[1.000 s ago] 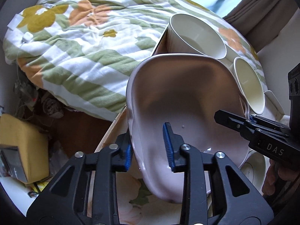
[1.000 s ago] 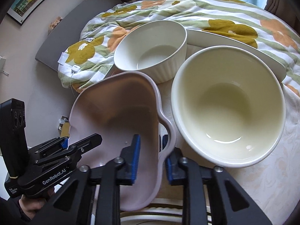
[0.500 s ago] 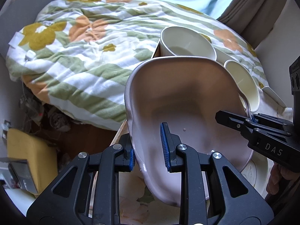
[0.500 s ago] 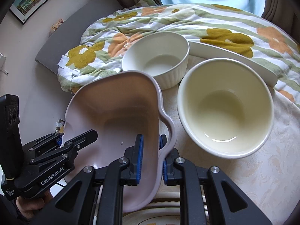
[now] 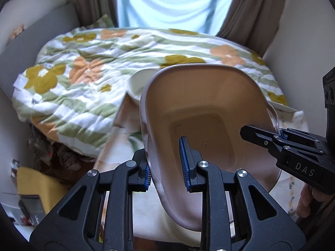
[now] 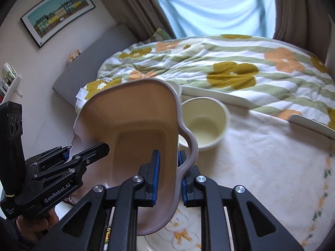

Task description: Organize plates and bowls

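— Grip check?
— I've got my left gripper [image 5: 167,164] clamped on the pink dish [image 5: 209,113] wall, my right gripper [image 6: 168,176] pinching its handle; dish tilted up, clear of the table [image 6: 272,167].
— Beyond it?
— Cream bowl [image 6: 204,123] mid-table, white tray [image 6: 215,97] at the far edge, touching the quilt [image 6: 230,62].

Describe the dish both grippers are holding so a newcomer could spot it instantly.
Start at the floral duvet under the window, then drop to the table in front of it. The pink dish is raised over the table, pinched at opposite rims by the left gripper and right gripper. Unlike the round cream bowl beside it, it is squarish, mauve, with a wavy handle.
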A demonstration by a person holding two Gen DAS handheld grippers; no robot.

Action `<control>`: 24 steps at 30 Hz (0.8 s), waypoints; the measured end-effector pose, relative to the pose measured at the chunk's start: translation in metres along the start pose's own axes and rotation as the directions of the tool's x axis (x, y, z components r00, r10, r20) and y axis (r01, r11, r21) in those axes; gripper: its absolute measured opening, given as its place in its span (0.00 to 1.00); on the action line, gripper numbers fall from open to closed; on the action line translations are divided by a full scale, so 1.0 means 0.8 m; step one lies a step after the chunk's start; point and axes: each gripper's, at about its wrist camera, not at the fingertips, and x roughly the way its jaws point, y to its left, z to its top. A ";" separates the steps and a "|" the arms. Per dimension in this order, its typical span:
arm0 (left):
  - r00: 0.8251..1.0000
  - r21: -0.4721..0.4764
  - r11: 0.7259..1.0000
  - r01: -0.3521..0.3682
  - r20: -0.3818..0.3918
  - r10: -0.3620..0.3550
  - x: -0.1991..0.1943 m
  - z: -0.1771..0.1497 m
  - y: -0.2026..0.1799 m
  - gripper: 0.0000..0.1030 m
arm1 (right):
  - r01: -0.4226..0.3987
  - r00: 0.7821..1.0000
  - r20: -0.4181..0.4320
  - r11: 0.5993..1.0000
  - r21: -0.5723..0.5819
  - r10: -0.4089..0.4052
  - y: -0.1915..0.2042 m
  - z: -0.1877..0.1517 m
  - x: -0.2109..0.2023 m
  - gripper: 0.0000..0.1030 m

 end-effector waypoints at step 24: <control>0.955 0.223 0.934 0.279 -0.164 -0.246 0.056 -0.115 -0.404 0.20 | 0.255 0.960 0.018 0.903 0.345 -0.278 -0.259 -0.173 -0.182 0.15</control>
